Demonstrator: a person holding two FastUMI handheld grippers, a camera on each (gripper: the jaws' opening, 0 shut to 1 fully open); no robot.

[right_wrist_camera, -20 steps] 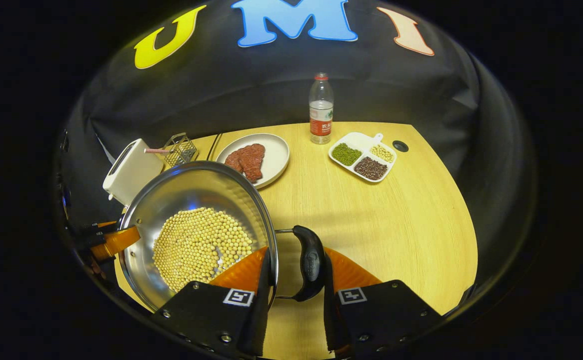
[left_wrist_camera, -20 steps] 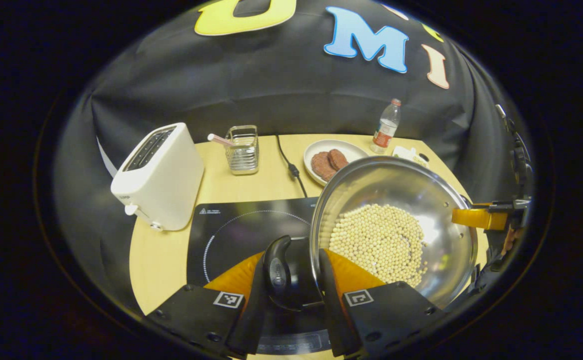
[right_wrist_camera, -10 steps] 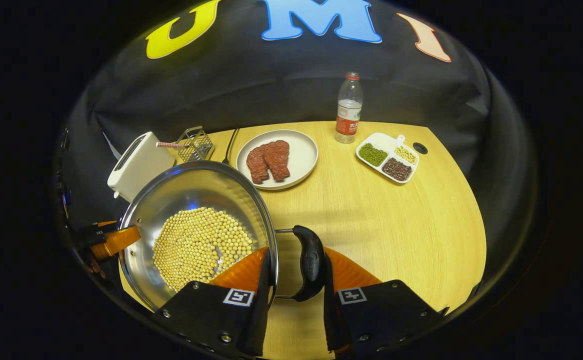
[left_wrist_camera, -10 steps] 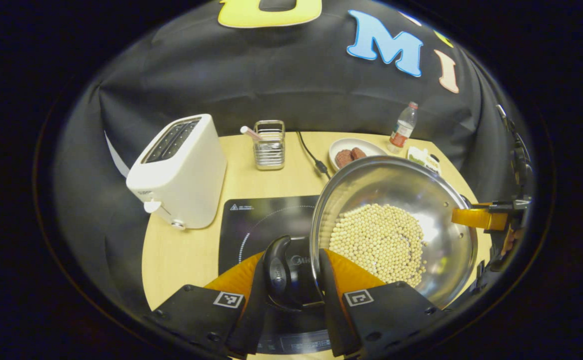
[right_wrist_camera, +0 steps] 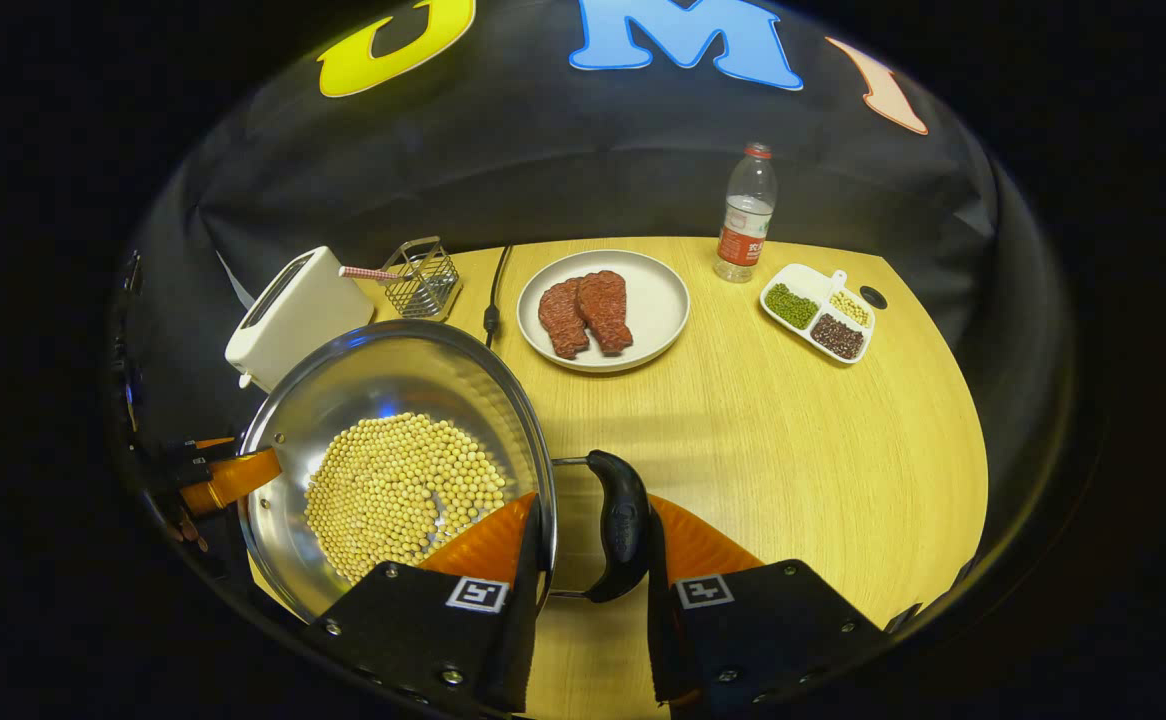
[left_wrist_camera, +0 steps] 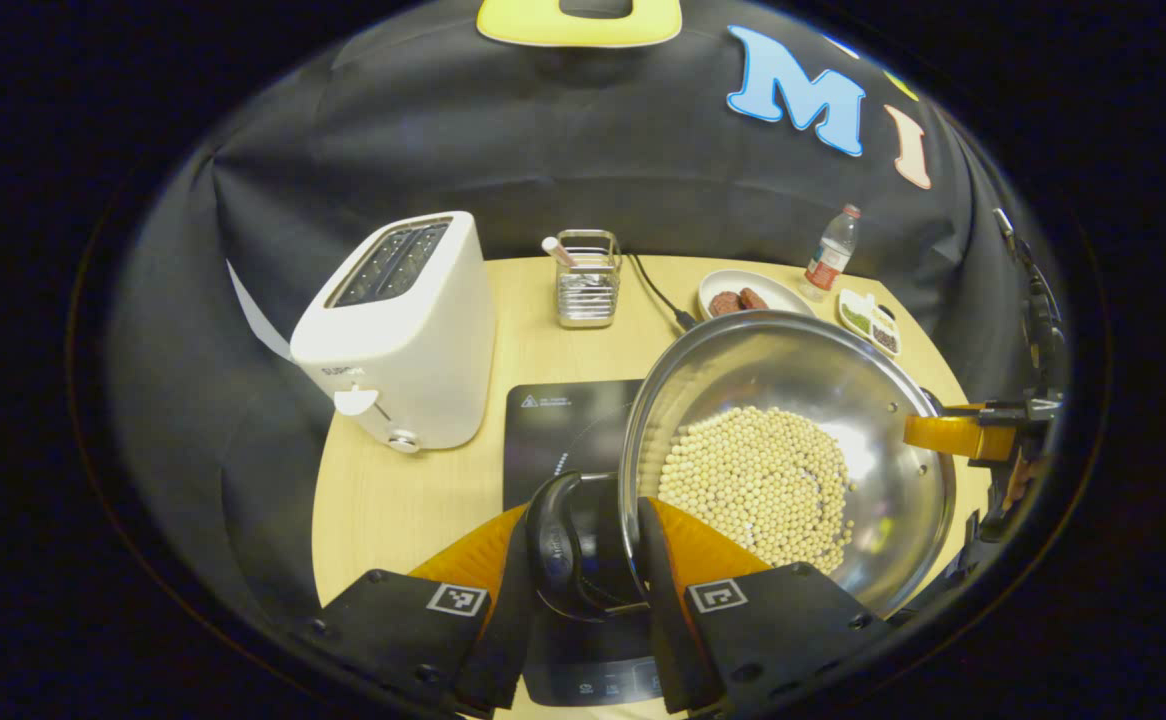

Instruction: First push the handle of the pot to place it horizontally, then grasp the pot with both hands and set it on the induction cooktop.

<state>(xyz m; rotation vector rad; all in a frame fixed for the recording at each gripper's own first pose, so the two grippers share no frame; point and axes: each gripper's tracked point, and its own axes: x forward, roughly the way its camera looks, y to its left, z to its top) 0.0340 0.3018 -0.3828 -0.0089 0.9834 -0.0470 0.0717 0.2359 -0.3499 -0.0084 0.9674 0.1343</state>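
Left gripper view: I am pinching the pot's black side handle [left_wrist_camera: 555,545] with my left hand-held gripper [left_wrist_camera: 575,590], holding the pot [left_wrist_camera: 793,400] partly above the induction cooktop [left_wrist_camera: 563,430]. My right hand-held gripper [right_wrist_camera: 583,590] is clamping the rim beside the opposite handle [right_wrist_camera: 623,520], over the surface [right_wrist_camera: 793,440].

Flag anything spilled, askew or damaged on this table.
Nothing stands out. The beans lie inside the pot, none on the table; the toaster and bottle stand upright.

Gripper [left_wrist_camera: 583,570] around pot [left_wrist_camera: 793,450] handle
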